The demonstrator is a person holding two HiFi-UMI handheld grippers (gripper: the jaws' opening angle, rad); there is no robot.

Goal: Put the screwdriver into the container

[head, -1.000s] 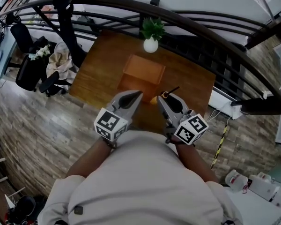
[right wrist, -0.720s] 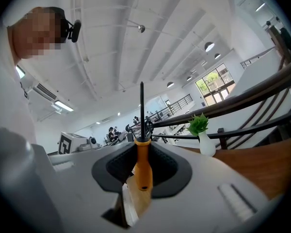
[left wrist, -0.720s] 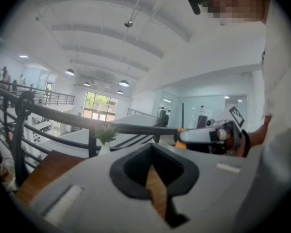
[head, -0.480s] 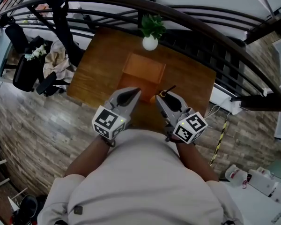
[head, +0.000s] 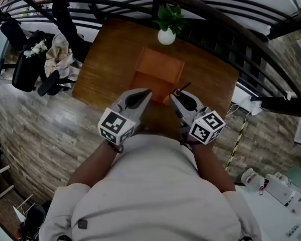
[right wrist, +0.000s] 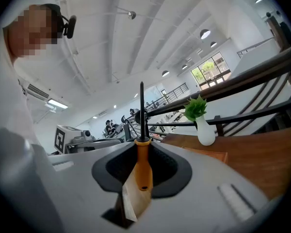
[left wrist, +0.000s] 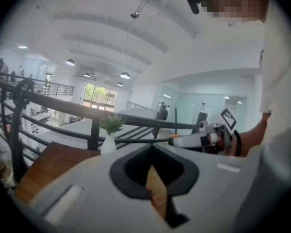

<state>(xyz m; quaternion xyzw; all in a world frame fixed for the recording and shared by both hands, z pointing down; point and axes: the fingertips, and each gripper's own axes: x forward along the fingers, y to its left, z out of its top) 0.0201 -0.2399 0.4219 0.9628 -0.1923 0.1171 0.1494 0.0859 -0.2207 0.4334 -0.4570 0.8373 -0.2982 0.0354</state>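
My right gripper [head: 176, 94] [right wrist: 141, 152] is shut on a screwdriver [right wrist: 143, 163] with an orange handle; its black shaft [head: 183, 88] sticks up past the jaw tips. An orange-brown open box, the container [head: 159, 70], stands on the wooden table [head: 108, 59], just beyond both grippers. My left gripper [head: 145, 93] [left wrist: 152, 152] is shut with nothing in it and hovers beside the right one, near the container's front edge. In the left gripper view the right gripper [left wrist: 203, 139] shows at the right.
A white vase with a green plant [head: 167, 30] stands at the table's far edge behind the container. A black curved railing [head: 226, 24] runs behind the table. A black chair with cloth and flowers [head: 45, 59] stands to the left on the plank floor.
The head view has shifted slightly, so table and container sit a little lower in the picture. Both grippers keep their pose side by side, with the screwdriver still held.
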